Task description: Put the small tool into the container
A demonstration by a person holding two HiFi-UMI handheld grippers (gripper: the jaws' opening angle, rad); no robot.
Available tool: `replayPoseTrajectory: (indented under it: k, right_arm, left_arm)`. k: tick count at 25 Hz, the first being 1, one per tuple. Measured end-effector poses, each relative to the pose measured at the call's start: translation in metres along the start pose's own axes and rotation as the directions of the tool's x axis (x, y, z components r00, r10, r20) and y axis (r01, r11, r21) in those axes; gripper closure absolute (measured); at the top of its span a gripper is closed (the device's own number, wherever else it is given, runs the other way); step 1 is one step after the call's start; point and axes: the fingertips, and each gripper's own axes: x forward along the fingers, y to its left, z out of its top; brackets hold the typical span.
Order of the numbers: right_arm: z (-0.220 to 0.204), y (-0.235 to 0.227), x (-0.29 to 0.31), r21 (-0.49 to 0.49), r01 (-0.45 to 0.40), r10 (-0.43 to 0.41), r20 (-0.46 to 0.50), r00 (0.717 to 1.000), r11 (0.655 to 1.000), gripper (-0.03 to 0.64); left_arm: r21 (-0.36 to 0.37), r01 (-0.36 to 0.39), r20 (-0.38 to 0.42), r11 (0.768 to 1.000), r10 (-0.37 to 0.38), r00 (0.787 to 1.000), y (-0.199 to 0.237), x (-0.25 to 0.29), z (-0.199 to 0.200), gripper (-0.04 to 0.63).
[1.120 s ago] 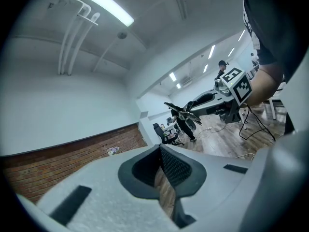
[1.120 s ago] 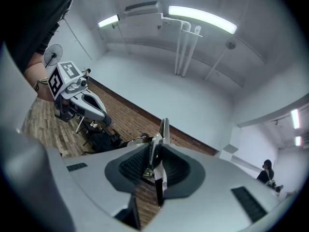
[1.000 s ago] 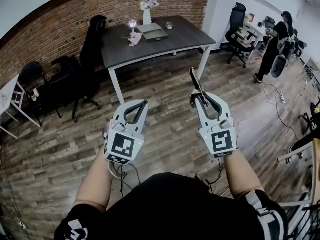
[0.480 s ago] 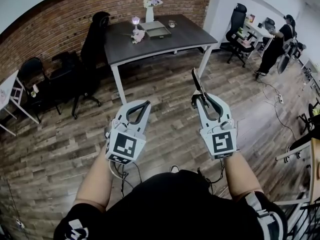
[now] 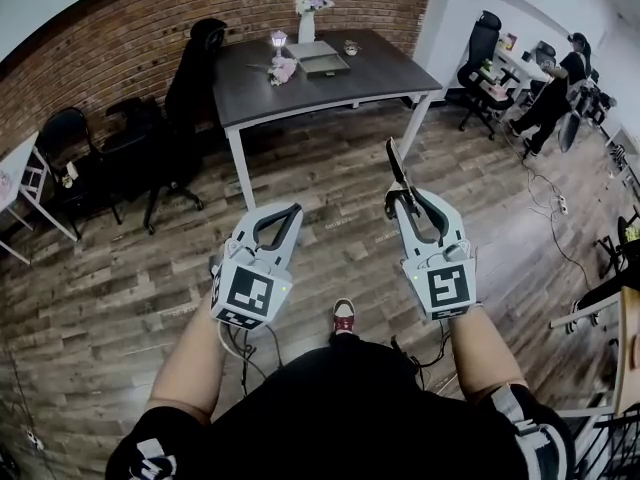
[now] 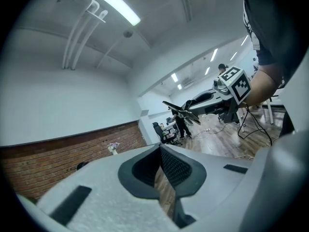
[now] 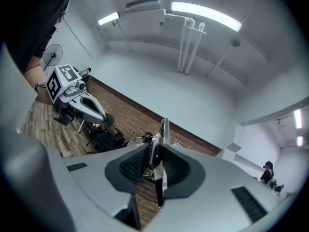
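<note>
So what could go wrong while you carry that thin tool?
The tool sticks well past the right gripper, pinched only near its lower end, so it might slip and fall onto the floor. The table is far off, and a cable lies on the floor: a possible trip.

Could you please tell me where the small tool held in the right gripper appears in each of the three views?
Head view: small tool right of centre, sticking up from the right gripper.
Left gripper view: small tool right of centre, at the far gripper's tip.
Right gripper view: small tool at centre, clamped between the jaws.
Shared landmark: brick wall.
</note>
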Motion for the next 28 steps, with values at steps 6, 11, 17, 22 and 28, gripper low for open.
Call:
replayPoseTrajectory:
  k: [6,11,17,22,28]
  right_arm:
    - [-0.011,-0.008,0.022,0.000,-0.013,0.013,-0.003,1.000,1.000,0.532]
    - [-0.024,-0.025,0.041,0.009,-0.004,0.004,0.001,1.000,1.000,0.532]
    - [-0.047,-0.047,0.074,0.018,-0.011,0.012,-0.003,1.000,1.000,0.532]
    - [-0.065,-0.077,0.106,0.028,-0.017,0.017,0.008,1.000,0.999,0.532]
    - [-0.090,-0.115,0.147,0.032,-0.039,0.038,0.010,0.999,0.999,0.532]
  left_arm:
    - [0.001,-0.006,-0.007,1.000,0.006,1.000,0.011,0.021,-0.007,0.586]
    - [0.001,-0.008,-0.015,1.000,0.008,1.000,0.018,0.045,-0.011,0.586]
    - [0.006,-0.012,-0.027,1.000,0.012,1.000,0.033,0.087,-0.019,0.586]
    - [0.016,-0.026,-0.026,1.000,0.026,0.999,0.049,0.130,-0.019,0.586]
    - [0.018,-0.041,-0.041,0.999,0.041,0.998,0.065,0.185,-0.020,0.586]
